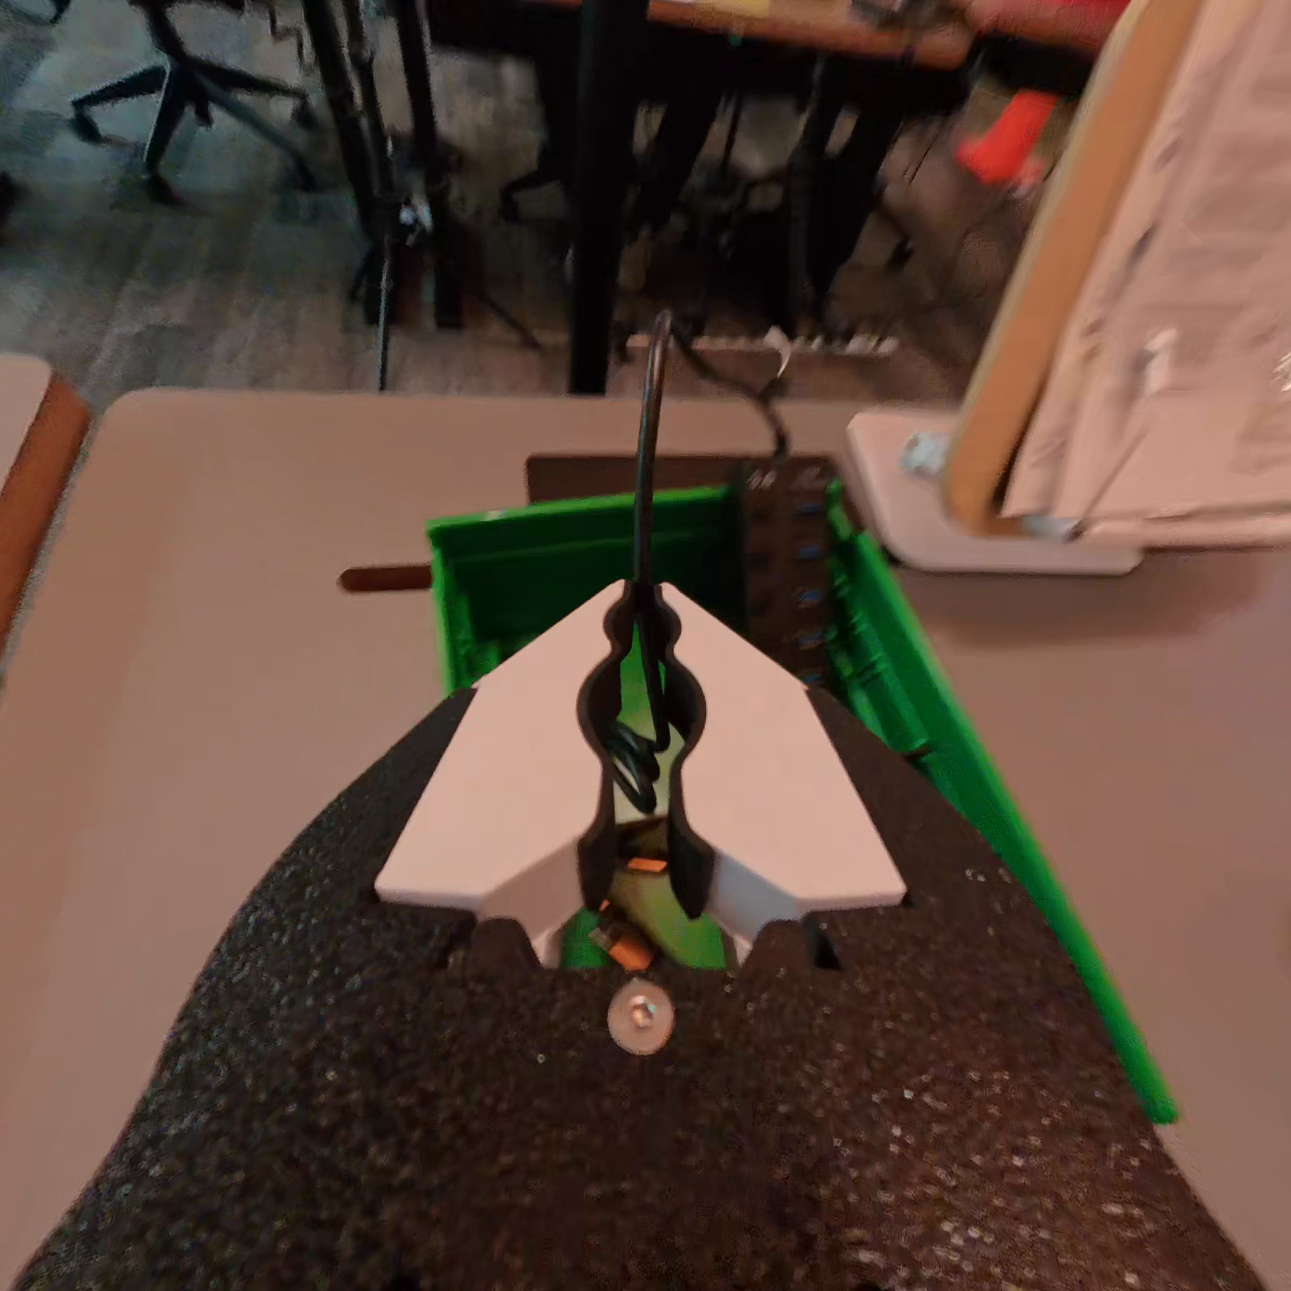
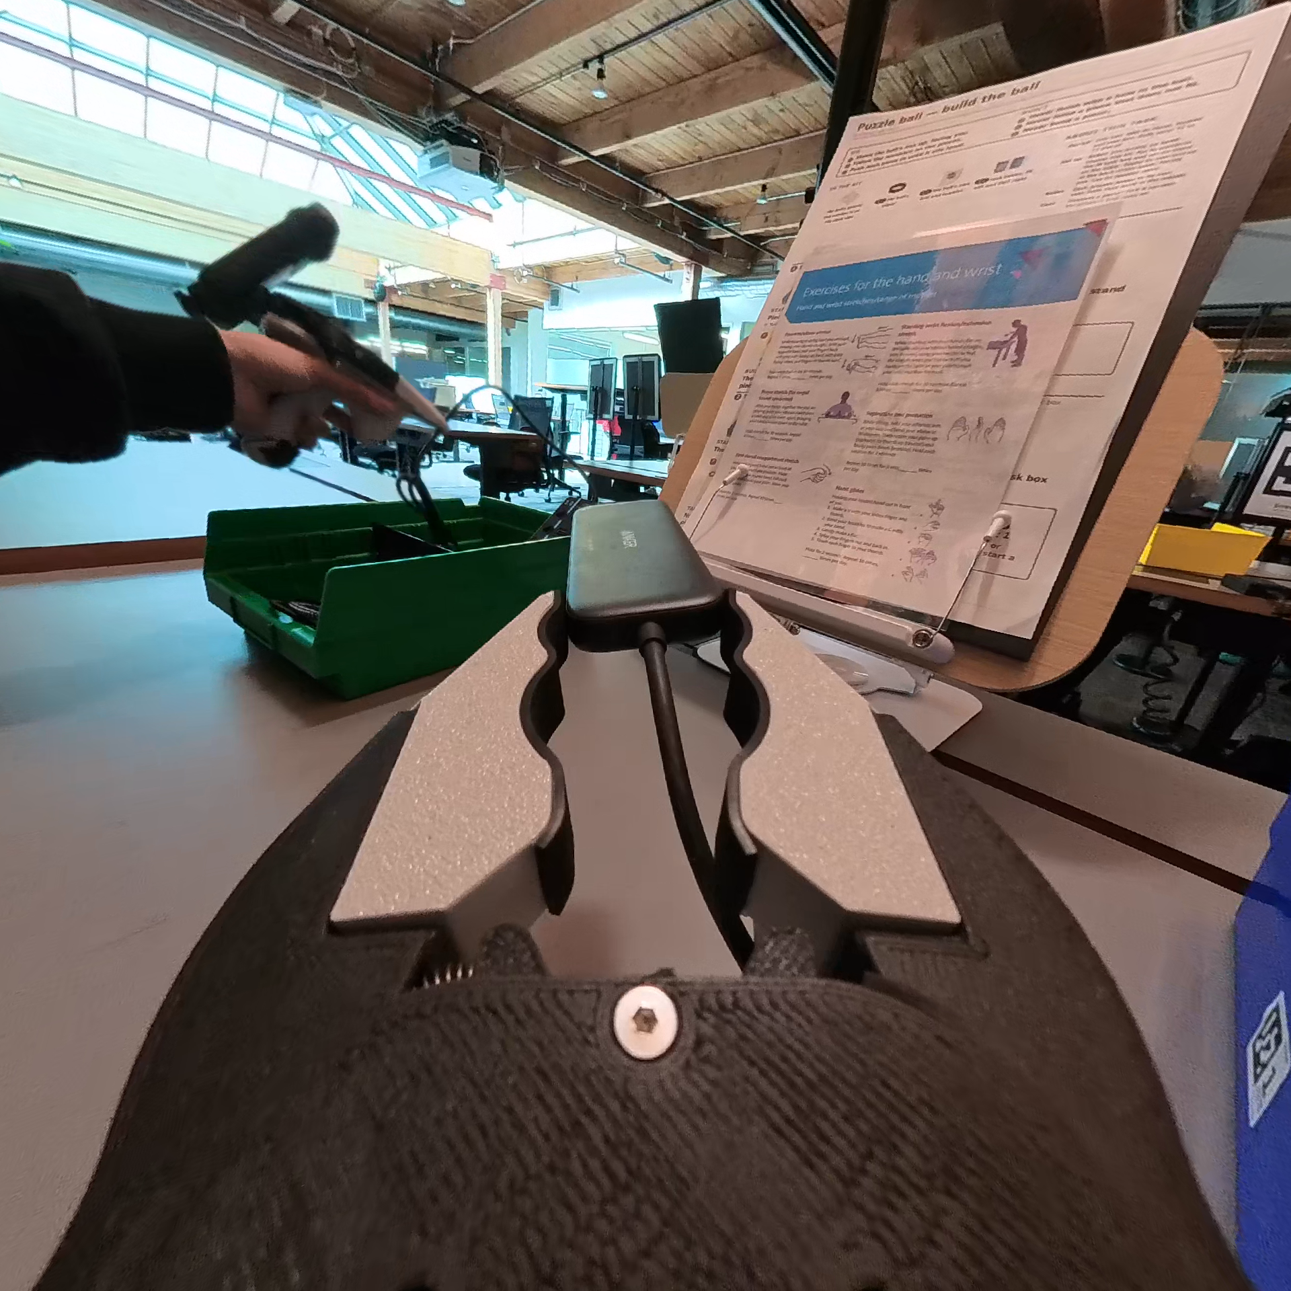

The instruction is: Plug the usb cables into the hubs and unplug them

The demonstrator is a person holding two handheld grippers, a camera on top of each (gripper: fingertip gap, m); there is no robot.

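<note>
Your right gripper (image 2: pixel 646 615) pinched the near end of a dark hub (image 2: pixel 632 559), whose cord (image 2: pixel 674 754) ran back between the fingers; the hub sat low over the table (image 2: pixel 140 698), just in front of a document stand (image 2: pixel 1132 447). Your left gripper (image 1: pixel 641 594) was pressed together on a thin black cable (image 1: pixel 650 447) above the green bin (image 1: pixel 908 698). That cable arched up past the fingertips and hung down in a coil (image 1: pixel 632 761) toward the bin. A second, long hub (image 1: pixel 796 559) with blue ports lay along the bin's right wall.
</note>
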